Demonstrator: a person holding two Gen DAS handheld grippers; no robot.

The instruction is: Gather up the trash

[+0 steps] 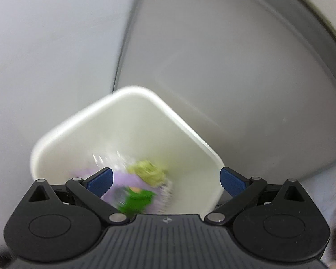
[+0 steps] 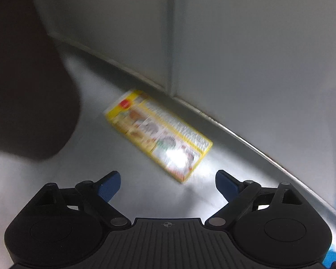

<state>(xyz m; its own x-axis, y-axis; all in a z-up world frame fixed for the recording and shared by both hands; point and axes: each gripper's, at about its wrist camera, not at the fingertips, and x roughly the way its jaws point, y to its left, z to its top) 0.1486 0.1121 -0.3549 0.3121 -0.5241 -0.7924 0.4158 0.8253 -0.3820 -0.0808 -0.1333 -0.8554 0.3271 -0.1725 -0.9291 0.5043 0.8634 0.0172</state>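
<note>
In the left wrist view a white square bin (image 1: 62,132) sits below my left gripper (image 1: 166,179), whose blue pads stand wide open over the bin's mouth with nothing between them. Inside the bin lies blurred trash: a purple wrapper (image 1: 123,179), a yellow-green crumpled piece (image 1: 149,170) and a bright green piece (image 1: 137,199). In the right wrist view a flat yellow printed box (image 2: 159,132) lies on the shiny grey floor (image 2: 96,157) beside a wall. My right gripper (image 2: 168,186) hangs open just in front of the box, apart from it.
A grey wall (image 1: 44,44) and a pale cabinet side (image 1: 212,56) stand behind the bin. In the right wrist view a grey panel (image 2: 235,44) meets the floor right behind the box, and a dark blurred shape (image 2: 29,89) fills the left.
</note>
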